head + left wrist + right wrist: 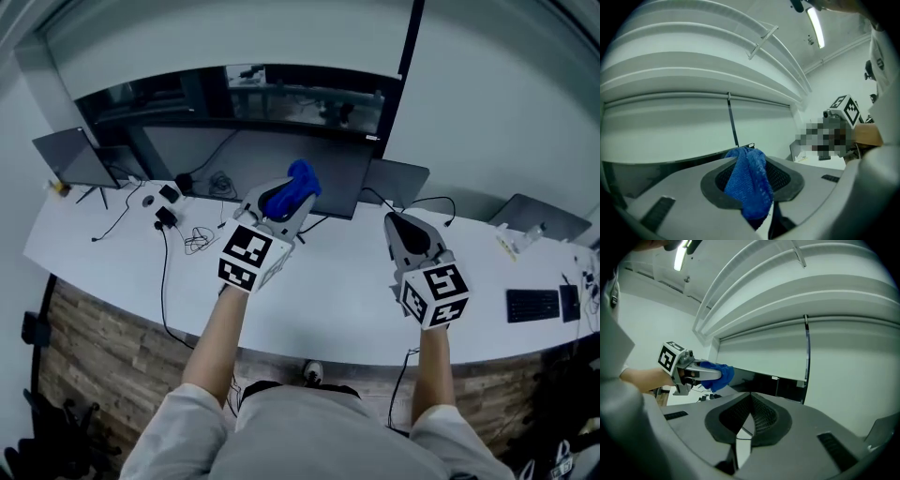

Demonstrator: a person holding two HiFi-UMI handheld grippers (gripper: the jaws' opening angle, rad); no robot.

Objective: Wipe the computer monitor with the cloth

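Note:
My left gripper is shut on a blue cloth, held up in front of the dark computer monitor on the white desk. In the left gripper view the blue cloth bulges out between the closed jaws of the left gripper. My right gripper hovers over the desk to the right of the monitor, shut and with nothing in it. In the right gripper view the right gripper has its pads pressed together, and the left gripper with the cloth shows at the left.
A second screen stands at the desk's far left. Adapters and cables lie left of the monitor. A laptop sits behind the right gripper, another laptop and a keyboard at the far right.

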